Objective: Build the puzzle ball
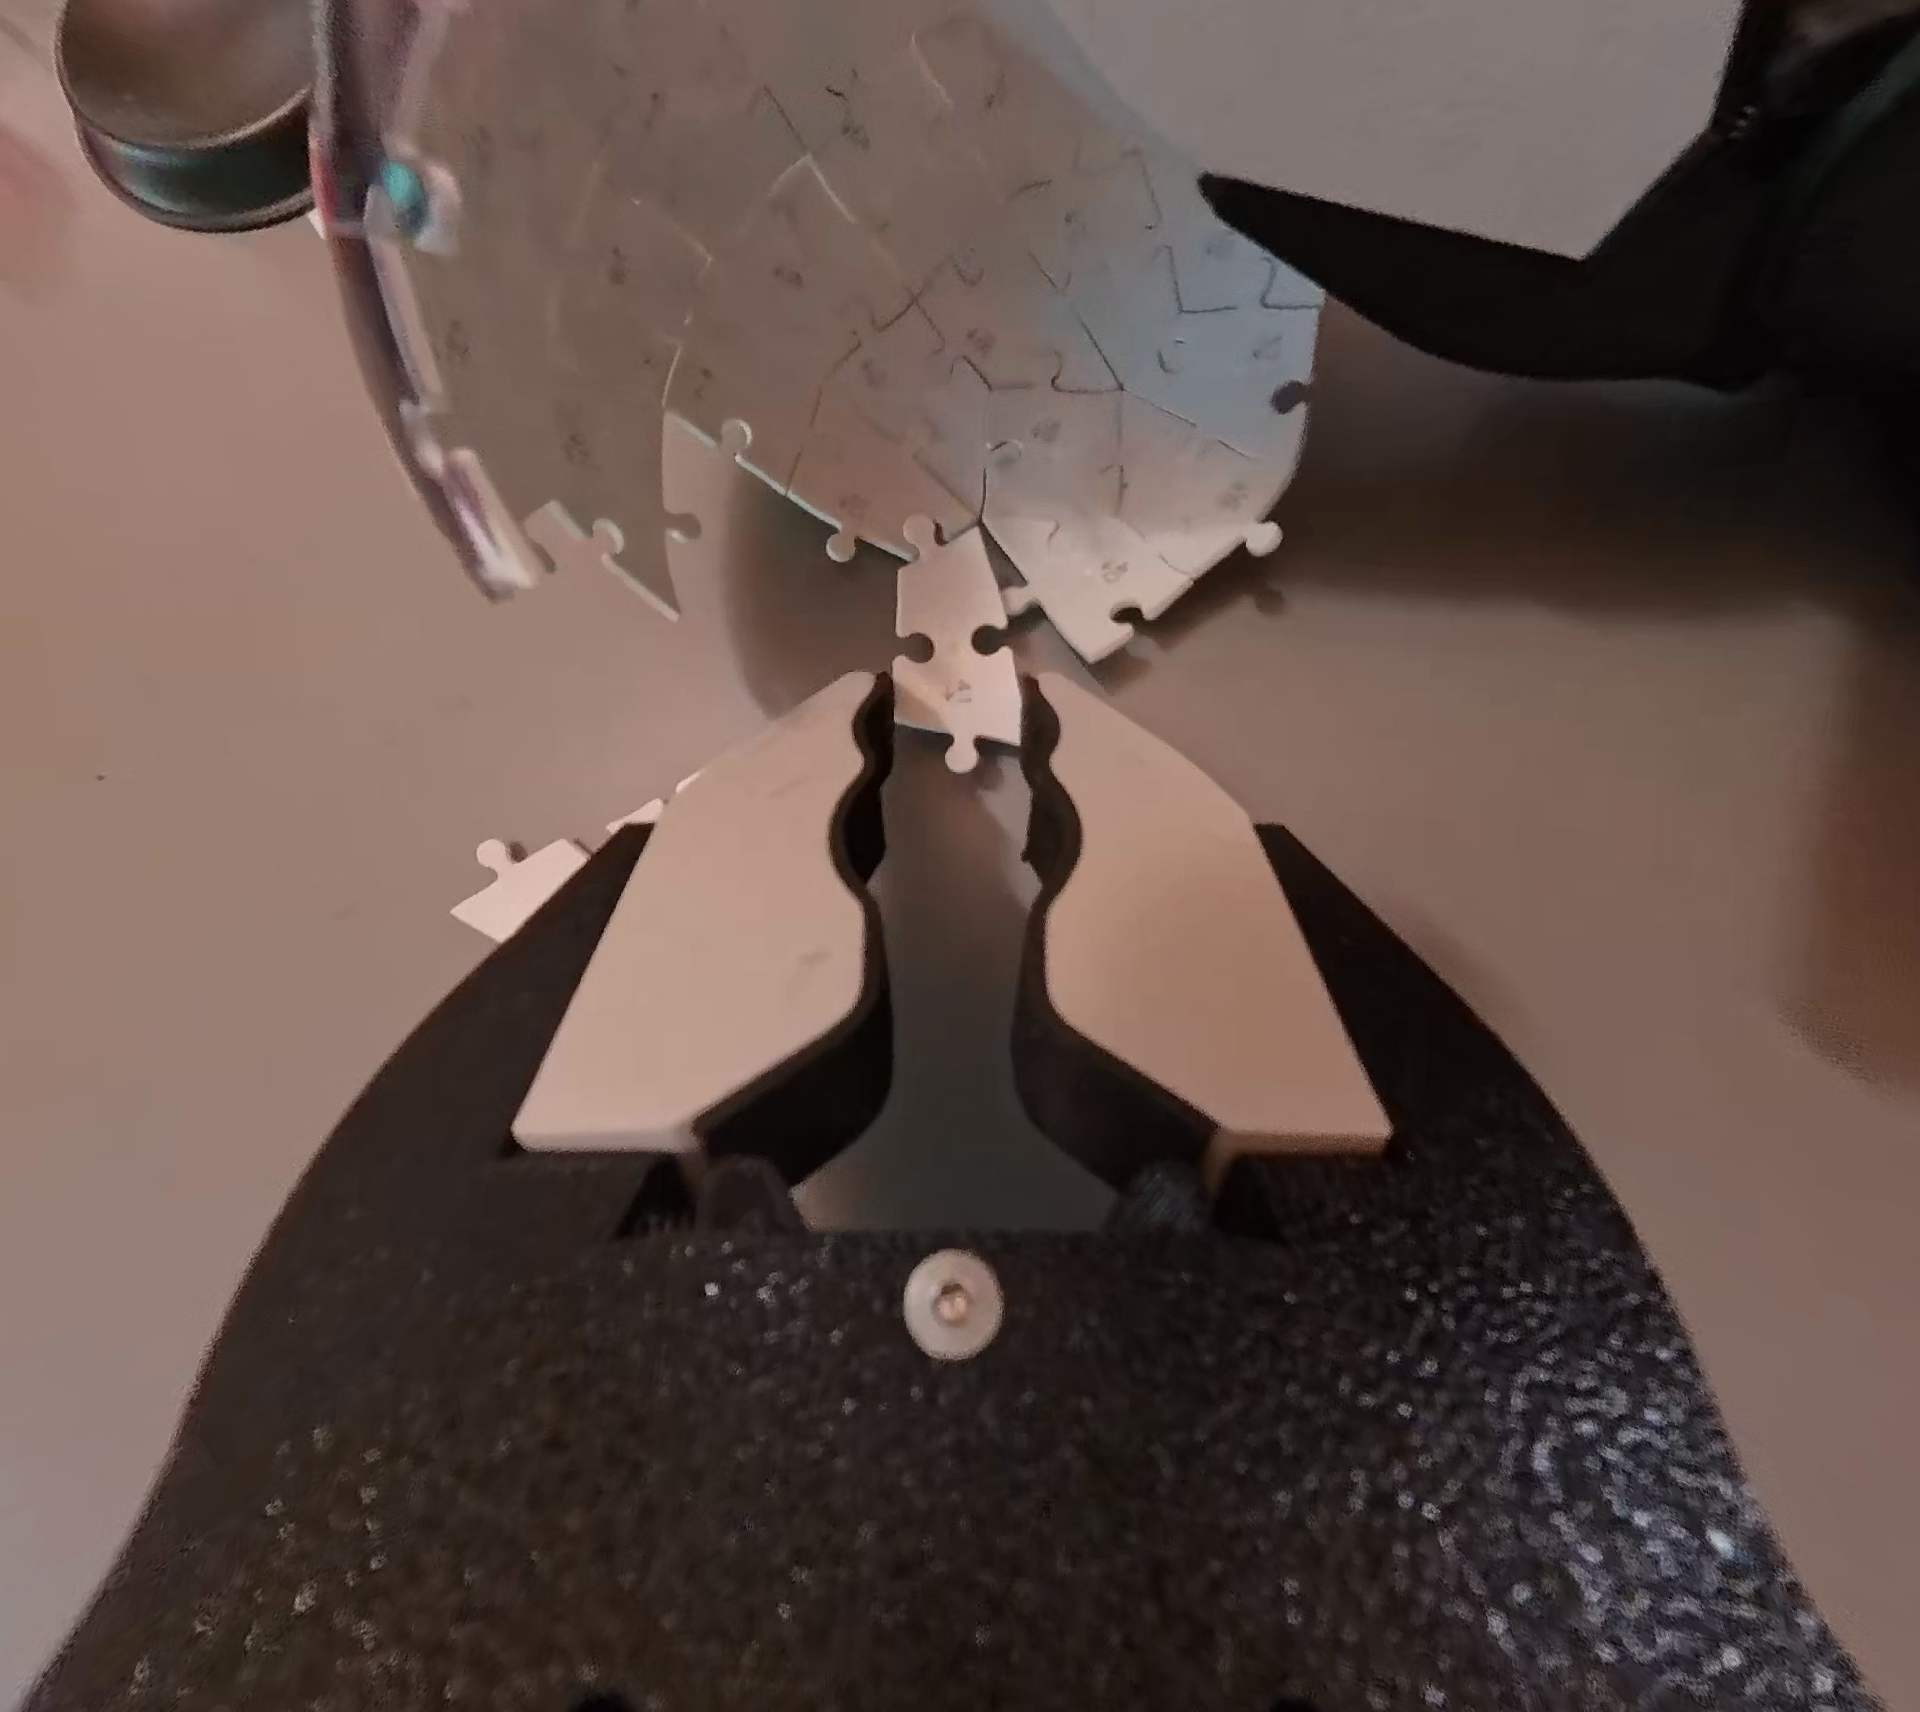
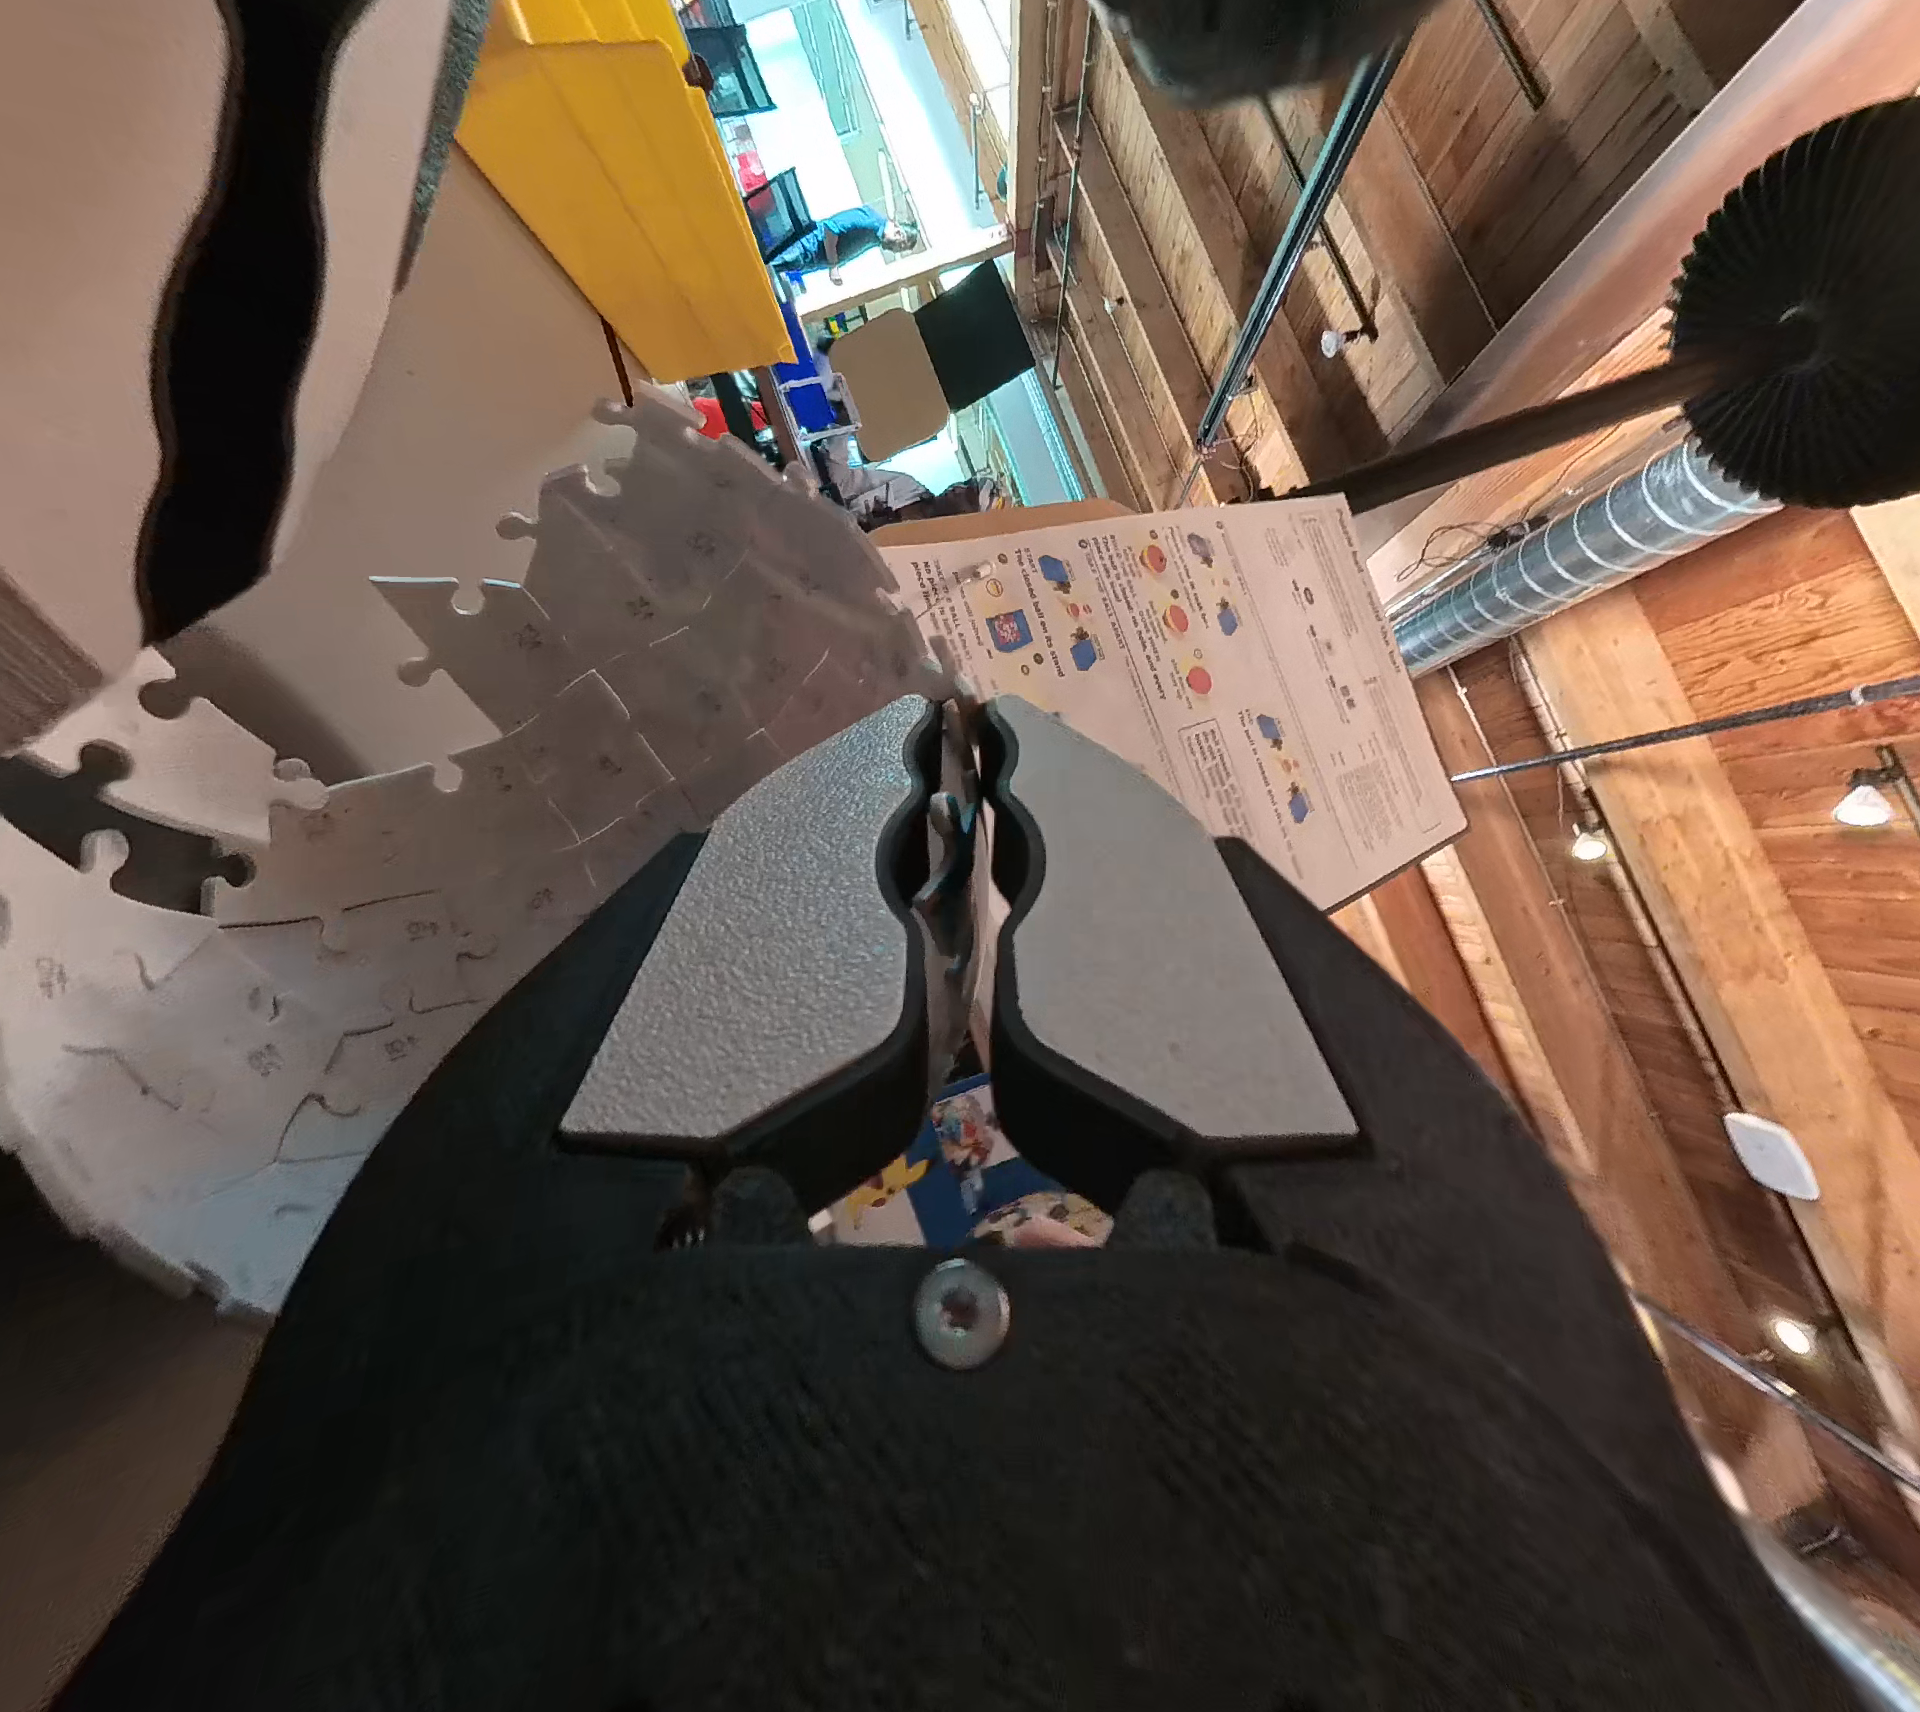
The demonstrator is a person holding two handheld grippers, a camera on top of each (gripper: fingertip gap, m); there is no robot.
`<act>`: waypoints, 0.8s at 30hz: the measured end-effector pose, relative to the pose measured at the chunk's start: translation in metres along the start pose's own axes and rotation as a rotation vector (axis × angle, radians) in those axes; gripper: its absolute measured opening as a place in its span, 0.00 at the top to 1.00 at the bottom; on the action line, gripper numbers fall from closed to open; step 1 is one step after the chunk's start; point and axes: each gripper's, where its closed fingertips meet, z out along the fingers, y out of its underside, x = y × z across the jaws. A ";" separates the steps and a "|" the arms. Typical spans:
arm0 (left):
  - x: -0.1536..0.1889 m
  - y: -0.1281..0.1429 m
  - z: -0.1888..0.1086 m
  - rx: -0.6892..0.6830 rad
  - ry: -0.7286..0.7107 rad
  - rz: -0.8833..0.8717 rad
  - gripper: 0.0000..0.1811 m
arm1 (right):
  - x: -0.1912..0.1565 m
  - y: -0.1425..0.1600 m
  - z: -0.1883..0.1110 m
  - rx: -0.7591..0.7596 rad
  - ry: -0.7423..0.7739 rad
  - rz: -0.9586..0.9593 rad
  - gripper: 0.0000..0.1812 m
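Observation:
The part-built puzzle ball (image 1: 831,208) is a curved shell of joined pieces, grey on the inside, held tilted above the table. My left gripper (image 1: 961,698) is shut on a single grey puzzle piece (image 1: 956,634), whose far end touches the shell's lower edge. My right gripper (image 2: 961,717) is shut on the shell's rim, which shows edge-on between the fingers; the shell (image 2: 582,727) spreads out to its left. The right gripper's fingers (image 1: 1403,21) show in the left wrist view at the upper right. The left gripper's fingers (image 2: 114,156) show in the right wrist view at the upper left.
A dark round object (image 1: 187,62) stands on the table (image 1: 260,519) at the far left. Loose grey pieces (image 1: 530,873) lie beside my left finger. A printed instruction sheet (image 2: 1226,675) stands beyond the right gripper. A yellow panel (image 2: 613,135) and wooden walls are behind. Left tips to right tips: about 12 cm. The dark round object (image 1: 187,62) is about 20 cm from both grippers' fingertips.

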 end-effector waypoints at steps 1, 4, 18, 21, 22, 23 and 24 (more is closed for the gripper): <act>0.000 0.000 0.001 -0.004 -0.010 -0.006 0.88 | 0.000 -0.002 0.000 0.004 -0.001 -0.022 0.97; -0.001 0.000 0.004 -0.028 -0.030 -0.007 0.88 | -0.002 -0.009 0.000 0.016 -0.002 -0.079 0.97; 0.005 0.003 0.011 -0.087 -0.030 -0.168 0.88 | -0.008 -0.028 -0.001 0.066 -0.004 -0.158 0.97; 0.005 0.003 0.012 -0.084 -0.028 -0.186 0.88 | -0.007 -0.027 -0.002 0.062 -0.001 -0.126 0.97; 0.006 0.003 0.012 -0.080 -0.025 -0.190 0.88 | -0.007 -0.027 -0.002 0.061 0.000 -0.107 0.96; 0.006 0.002 0.012 -0.074 -0.022 -0.191 0.88 | -0.006 -0.026 -0.002 0.060 -0.001 -0.092 0.96; 0.007 0.001 0.012 -0.068 -0.019 -0.193 0.88 | -0.006 -0.026 -0.003 0.058 -0.001 -0.087 0.96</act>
